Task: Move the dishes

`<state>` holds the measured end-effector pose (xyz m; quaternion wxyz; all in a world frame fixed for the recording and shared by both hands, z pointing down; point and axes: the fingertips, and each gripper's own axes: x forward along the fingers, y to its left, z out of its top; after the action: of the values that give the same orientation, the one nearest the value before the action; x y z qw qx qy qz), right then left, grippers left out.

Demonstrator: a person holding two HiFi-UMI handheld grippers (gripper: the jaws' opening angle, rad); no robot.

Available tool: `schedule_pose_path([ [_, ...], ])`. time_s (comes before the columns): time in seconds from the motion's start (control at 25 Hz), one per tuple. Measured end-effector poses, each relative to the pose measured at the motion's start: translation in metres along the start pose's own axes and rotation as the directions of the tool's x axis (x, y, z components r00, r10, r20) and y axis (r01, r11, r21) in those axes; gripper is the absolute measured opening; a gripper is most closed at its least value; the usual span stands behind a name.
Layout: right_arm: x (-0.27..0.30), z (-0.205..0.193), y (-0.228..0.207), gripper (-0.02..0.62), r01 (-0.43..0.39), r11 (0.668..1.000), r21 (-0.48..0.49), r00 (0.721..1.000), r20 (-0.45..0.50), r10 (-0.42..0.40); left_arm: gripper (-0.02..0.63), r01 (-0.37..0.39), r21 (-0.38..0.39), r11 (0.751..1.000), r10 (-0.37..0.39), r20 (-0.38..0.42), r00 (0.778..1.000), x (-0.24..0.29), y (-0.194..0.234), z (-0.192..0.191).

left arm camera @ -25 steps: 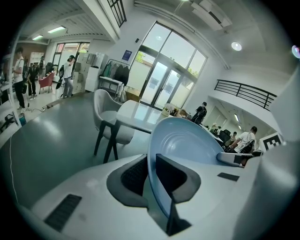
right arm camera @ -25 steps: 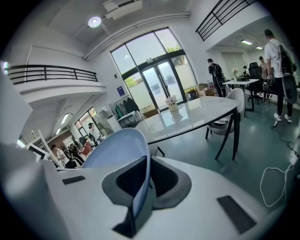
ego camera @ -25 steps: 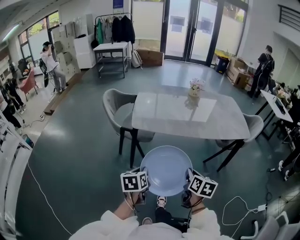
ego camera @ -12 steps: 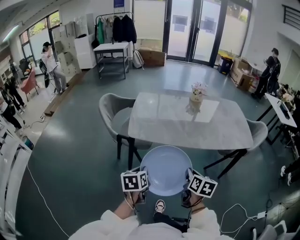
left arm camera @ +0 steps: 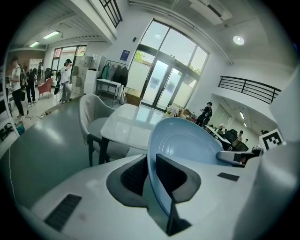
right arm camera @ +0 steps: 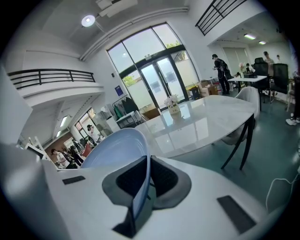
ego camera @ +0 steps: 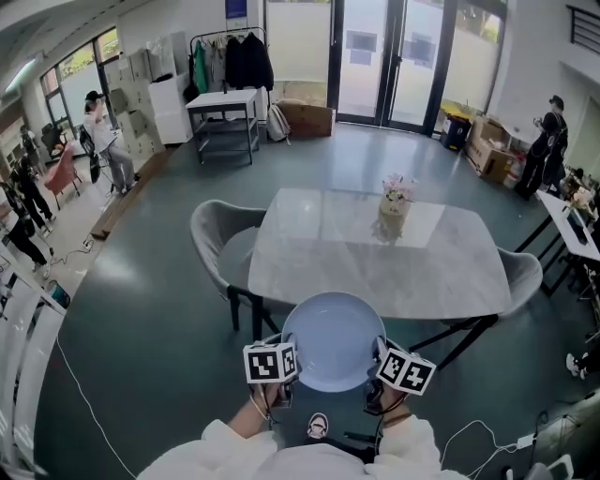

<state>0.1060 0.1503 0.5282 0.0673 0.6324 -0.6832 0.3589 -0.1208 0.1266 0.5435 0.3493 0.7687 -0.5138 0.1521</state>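
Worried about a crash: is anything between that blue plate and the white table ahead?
Nothing visible does. The plate, gripped at its rim by the left gripper and right gripper, hangs near the table's bare near edge; chairs stand at its sides, and the flowers stand farther back.

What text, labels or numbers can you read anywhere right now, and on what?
No words or numbers can be read.
Blue sign on the far wall: too small to read.
Notices on the glass doors: blurred.
Marker cubes: black-and-white square patterns only, no letters.
Plate: no print shows.
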Motion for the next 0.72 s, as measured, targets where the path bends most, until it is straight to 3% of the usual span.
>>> schedule_pose_path([
  [0.72,0.071,0.08,-0.04,0.077,-0.004,1.0,-0.023,1.0,-0.005,0.004,0.043,0.004,-0.007,1.0,-0.004,-0.008,1.0,0.093,-0.022,0.059],
])
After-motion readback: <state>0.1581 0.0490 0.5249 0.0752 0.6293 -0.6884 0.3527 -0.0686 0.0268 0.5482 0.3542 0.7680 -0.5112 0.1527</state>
